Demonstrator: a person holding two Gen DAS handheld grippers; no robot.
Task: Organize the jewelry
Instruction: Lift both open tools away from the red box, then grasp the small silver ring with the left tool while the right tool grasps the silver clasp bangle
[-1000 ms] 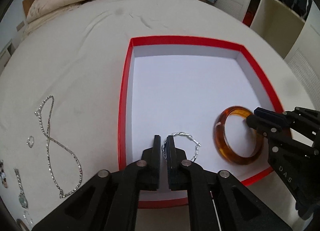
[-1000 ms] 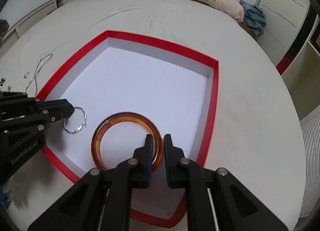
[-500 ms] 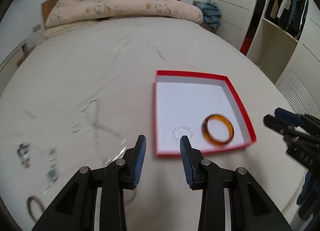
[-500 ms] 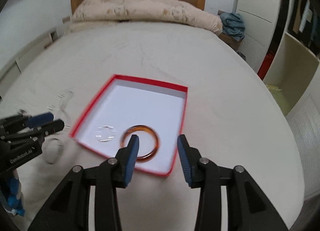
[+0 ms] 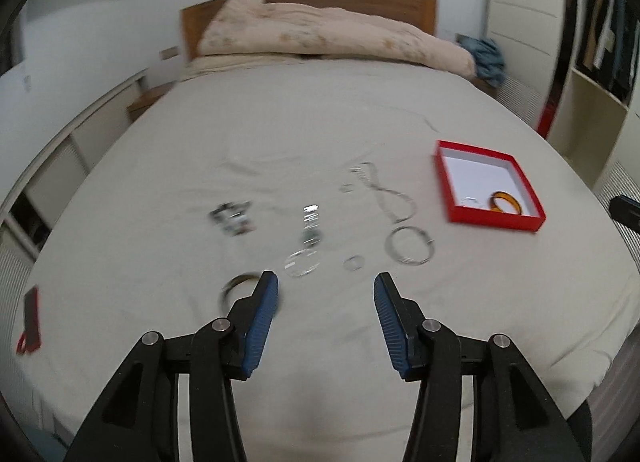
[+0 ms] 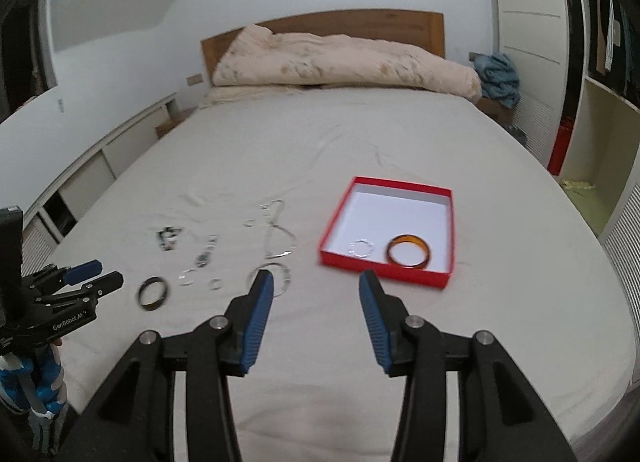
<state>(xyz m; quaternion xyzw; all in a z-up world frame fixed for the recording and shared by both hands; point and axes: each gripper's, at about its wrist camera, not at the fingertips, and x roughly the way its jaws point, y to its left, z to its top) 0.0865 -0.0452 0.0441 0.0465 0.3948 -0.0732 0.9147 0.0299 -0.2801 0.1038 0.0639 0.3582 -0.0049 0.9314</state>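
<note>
Pulling back from the red box [image 6: 447, 221], we have left the amber bangle [image 6: 409, 257] and silver bracelet [image 6: 362, 248] inside; both the left gripper [image 5: 326, 302] and right gripper [image 6: 316, 298] are empty, fingers opening. The remaining jewelry [image 5: 409, 250] lies left on the bed [image 6: 320, 149], awaiting pickup.

Both pairs of fingers hang above the bed [image 6: 360, 149] with nothing between them, and the sheet right under and ahead of them lies bare. Farther out, loose jewelry is scattered in a band: a dark ring [image 6: 152, 293], a silver bangle [image 5: 410, 250], a chain necklace [image 6: 276, 232] and small blurred pieces, with narrow gaps of sheet between. The red box [image 6: 384, 270] sits right of that band, open-topped behind low walls, and beyond it the bed is free up to the rumpled duvet [image 6: 340, 61].
</note>
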